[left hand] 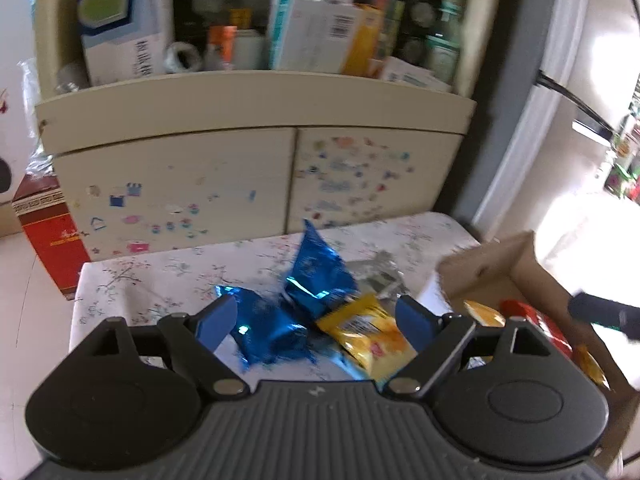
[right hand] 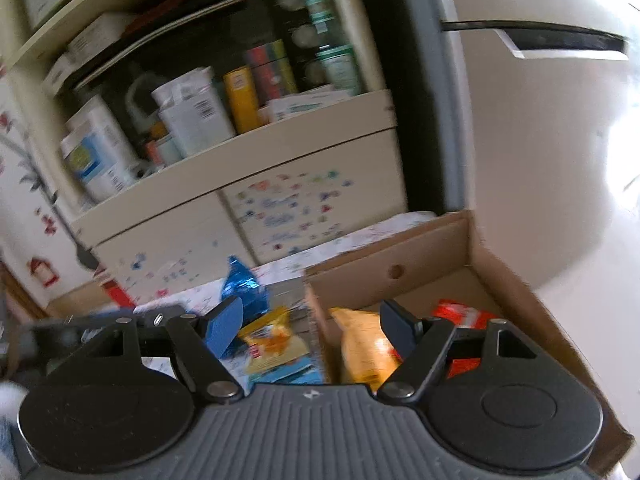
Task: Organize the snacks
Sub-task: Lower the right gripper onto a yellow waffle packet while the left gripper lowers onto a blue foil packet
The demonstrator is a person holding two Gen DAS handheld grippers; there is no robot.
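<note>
Two shiny blue snack packets (left hand: 276,332) (left hand: 320,276) and a yellow packet (left hand: 368,336) lie on a small table with a floral cloth (left hand: 160,276). My left gripper (left hand: 316,320) is open above them, its fingers on either side of the near blue and yellow packets. A cardboard box (right hand: 424,248) at the right holds an orange-yellow packet (right hand: 360,352) and a red packet (right hand: 460,312). My right gripper (right hand: 312,328) is open and empty over the box's left wall. The box also shows in the left wrist view (left hand: 500,264).
A cream cabinet (left hand: 256,108) with sticker-covered doors stands behind the table, its shelf crowded with boxes and cans. A red carton (left hand: 52,236) sits on the floor at the left. A white fridge (right hand: 540,140) stands to the right. A silvery wrapper (left hand: 380,272) lies beyond the packets.
</note>
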